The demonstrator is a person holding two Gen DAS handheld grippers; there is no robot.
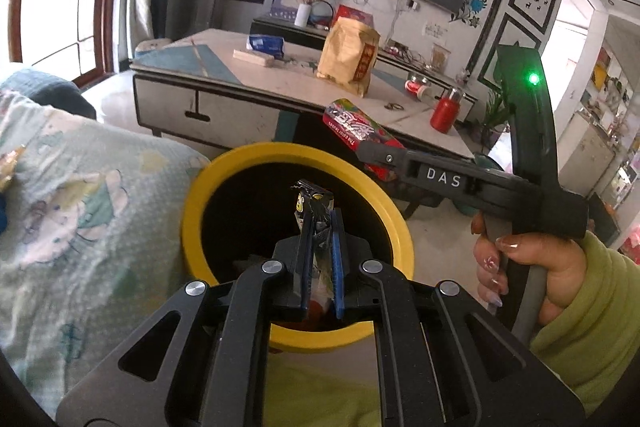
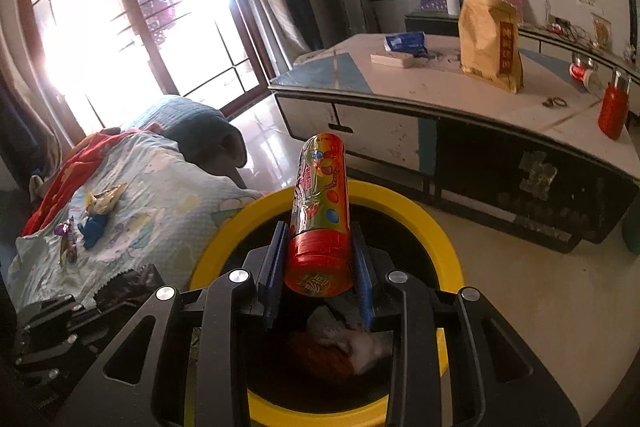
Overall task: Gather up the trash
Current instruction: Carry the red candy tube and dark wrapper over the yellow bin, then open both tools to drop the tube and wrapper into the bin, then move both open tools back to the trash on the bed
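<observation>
Over the round yellow-rimmed bin (image 1: 224,179), the left tongs (image 1: 318,227) pinch a crumpled black-and-yellow wrapper (image 1: 314,205) while the right tongs (image 2: 318,247) clamp a red cylindrical candy tube (image 2: 320,211).

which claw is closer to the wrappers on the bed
Left. The left claw, shut on a wrapper, hangs over the bin beside the bed. The right claw holds a tube farther from the wrappers.
</observation>
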